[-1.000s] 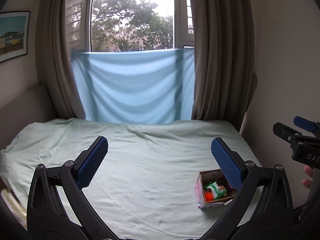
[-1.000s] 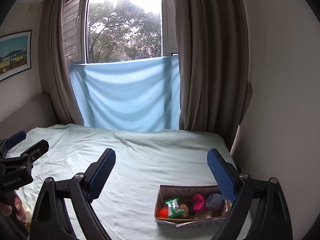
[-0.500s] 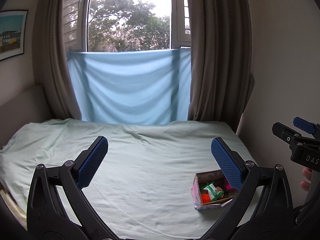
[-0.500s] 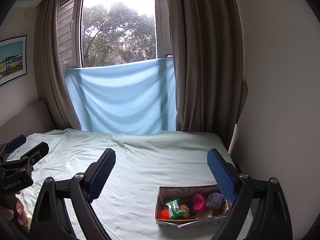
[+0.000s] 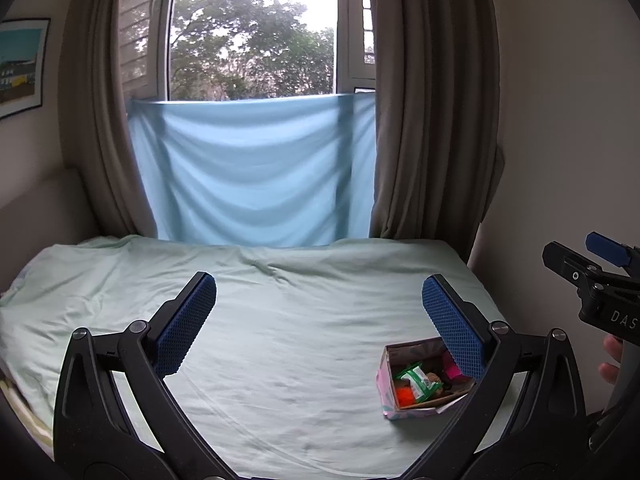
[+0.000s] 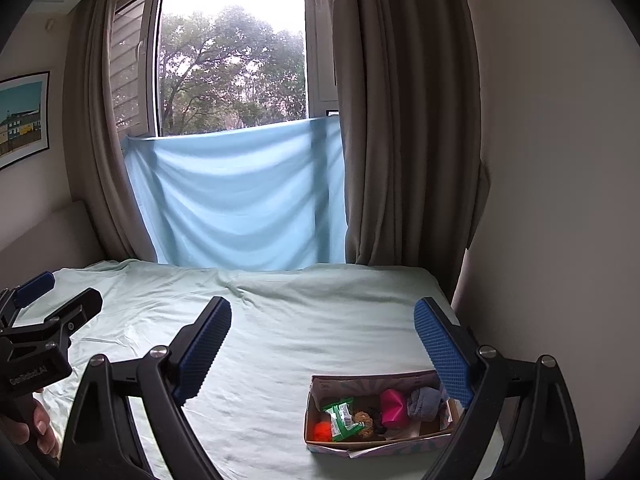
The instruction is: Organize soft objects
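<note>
A shallow patterned cardboard box (image 6: 320, 392) sits on the pale green bed sheet (image 6: 300, 320) near the bed's right edge. In it lie an orange ball (image 6: 322, 431), a green packet (image 6: 342, 417), a brown pom-pom (image 6: 363, 421), a pink soft toy (image 6: 394, 407) and a grey-blue soft piece (image 6: 424, 403). The box also shows in the left wrist view (image 5: 385, 380). My left gripper (image 5: 320, 324) is open and empty, above the bed left of the box. My right gripper (image 6: 322, 344) is open and empty, above and in front of the box.
A light blue cloth (image 5: 256, 168) hangs across the lower window between brown curtains (image 5: 432, 120). A wall (image 6: 560, 200) runs close along the bed's right side. A padded headboard (image 5: 36, 208) and a framed picture (image 5: 20, 64) are at the left.
Both grippers have tilted slightly and shifted, so the box sits a little further left and higher in the views. Both stay open and empty.
</note>
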